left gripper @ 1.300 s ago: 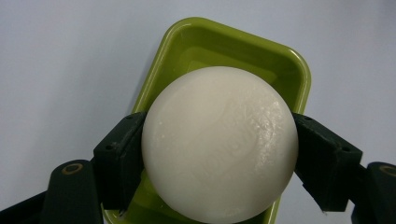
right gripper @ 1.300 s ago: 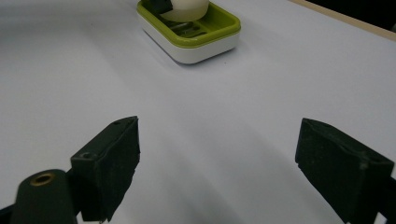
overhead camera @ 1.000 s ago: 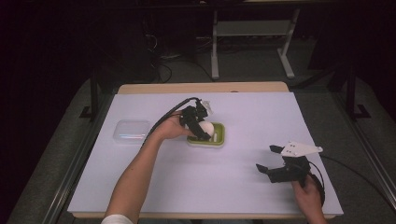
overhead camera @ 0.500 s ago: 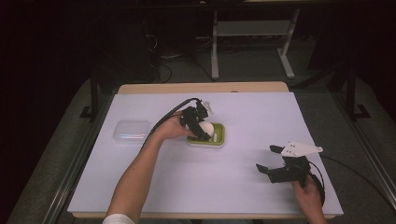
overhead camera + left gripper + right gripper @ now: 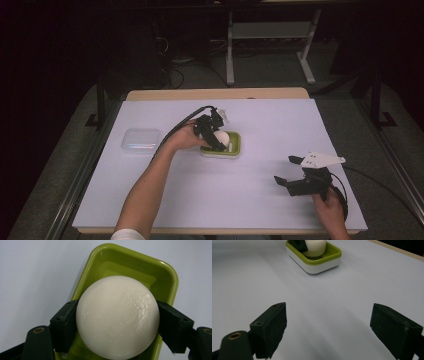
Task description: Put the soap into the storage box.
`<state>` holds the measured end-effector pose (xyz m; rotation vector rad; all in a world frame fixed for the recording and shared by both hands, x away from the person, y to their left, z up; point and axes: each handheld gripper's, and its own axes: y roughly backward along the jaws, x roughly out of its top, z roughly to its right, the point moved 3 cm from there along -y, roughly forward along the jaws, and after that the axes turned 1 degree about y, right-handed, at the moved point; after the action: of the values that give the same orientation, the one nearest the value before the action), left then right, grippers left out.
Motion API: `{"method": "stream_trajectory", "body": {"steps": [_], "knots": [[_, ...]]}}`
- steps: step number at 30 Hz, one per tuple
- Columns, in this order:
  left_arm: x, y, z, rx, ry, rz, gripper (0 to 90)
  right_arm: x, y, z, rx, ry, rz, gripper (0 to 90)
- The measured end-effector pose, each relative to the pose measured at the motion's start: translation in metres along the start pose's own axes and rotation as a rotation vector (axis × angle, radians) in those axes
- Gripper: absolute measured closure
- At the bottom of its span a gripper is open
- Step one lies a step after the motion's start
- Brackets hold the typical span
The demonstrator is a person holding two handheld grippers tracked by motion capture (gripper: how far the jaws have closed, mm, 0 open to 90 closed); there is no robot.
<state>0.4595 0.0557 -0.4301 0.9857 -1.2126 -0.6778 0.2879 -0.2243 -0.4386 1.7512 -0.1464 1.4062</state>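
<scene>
A round white soap bar (image 5: pixel 117 317) sits between the two black jaws of my left gripper (image 5: pixel 117 327), which is shut on it just over a green soap dish (image 5: pixel 140 267). From above, the left gripper (image 5: pixel 212 135) reaches the dish (image 5: pixel 235 150) near the table's middle, with the soap (image 5: pixel 223 137) pale inside it. My right gripper (image 5: pixel 290 170) rests low at the front right, open and holding nothing. In the right gripper view its jaws (image 5: pixel 328 327) stand wide apart over bare white table, and the dish (image 5: pixel 322 262) with the soap (image 5: pixel 315 246) lies farther off.
A clear plastic lid or box (image 5: pixel 141 141) lies at the left of the white table cover (image 5: pixel 200 200). A wooden table edge (image 5: pixel 215 94) runs along the far side. Metal rails (image 5: pixel 75 190) flank the table, and cables trail from both grippers.
</scene>
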Motion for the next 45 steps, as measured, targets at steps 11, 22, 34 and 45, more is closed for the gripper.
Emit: {"method": "stream_trajectory", "body": {"steps": [11, 22, 34, 45], "knots": [[0.000, 0.000, 0.000, 0.002, -0.003, -0.005, 24.4, 0.000, -0.001, -0.001, 0.001, 0.003, -0.003, 13.2], [0.004, 0.011, 0.003, -0.001, -0.009, 0.061, 27.1, 0.001, -0.002, -0.002, 0.007, 0.014, -0.002, 13.2], [0.004, 0.019, 0.005, 0.002, -0.001, 0.064, 25.9, 0.002, -0.003, -0.004, 0.007, 0.009, -0.006, 13.2], [0.002, 0.028, 0.011, 0.020, -0.007, 0.053, 24.0, 0.003, -0.003, -0.005, 0.009, 0.021, 0.000, 13.2]]}}
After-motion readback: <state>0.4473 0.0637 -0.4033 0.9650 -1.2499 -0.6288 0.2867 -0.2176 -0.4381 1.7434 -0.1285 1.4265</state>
